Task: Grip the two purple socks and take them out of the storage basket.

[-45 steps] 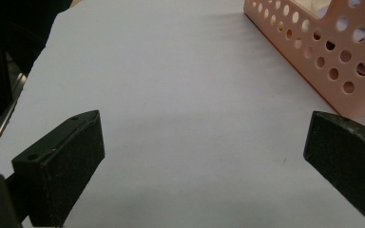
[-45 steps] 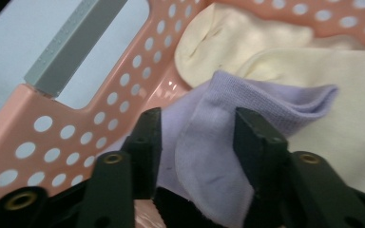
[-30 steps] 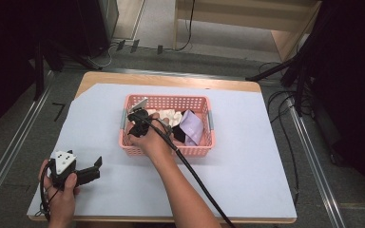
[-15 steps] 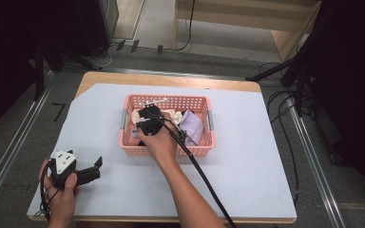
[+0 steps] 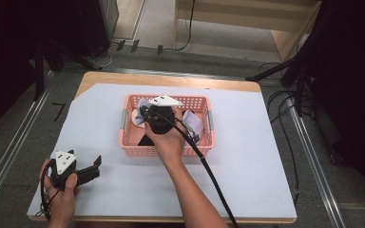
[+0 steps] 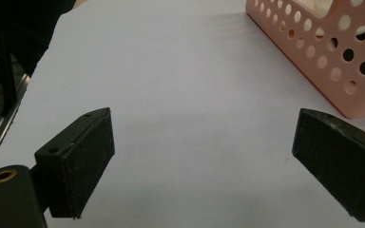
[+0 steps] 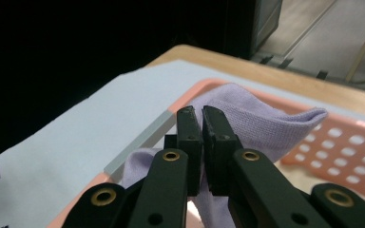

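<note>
A pink perforated basket [image 5: 204,142] stands mid-table on a white sheet [image 5: 247,156]. My right gripper [image 5: 147,111] hovers over the basket's left half, with its grey plate on top. It is shut on a lilac cloth [image 7: 261,118], which bunches around the jaws above the basket's rim [image 7: 138,137]. A bit of that cloth [image 5: 144,103] peeks out beside the plate. More lilac cloth [image 5: 193,122] lies in the right half. My left gripper [image 5: 95,164] rests at the front left of the sheet, jaws wide apart [image 6: 204,156] with nothing between them, facing the basket's corner [image 6: 323,42].
A cream item [image 5: 135,118] and a dark item [image 5: 145,140] lie in the basket, partly hidden by the hand. The right gripper's cable [image 5: 209,175] trails over the sheet toward the front. Dark stands and floor cables [image 5: 285,104] surround the table.
My right gripper has shifted a little to the right over the basket and turned, with the lilac cloth in its jaws. The left gripper has stayed put.
</note>
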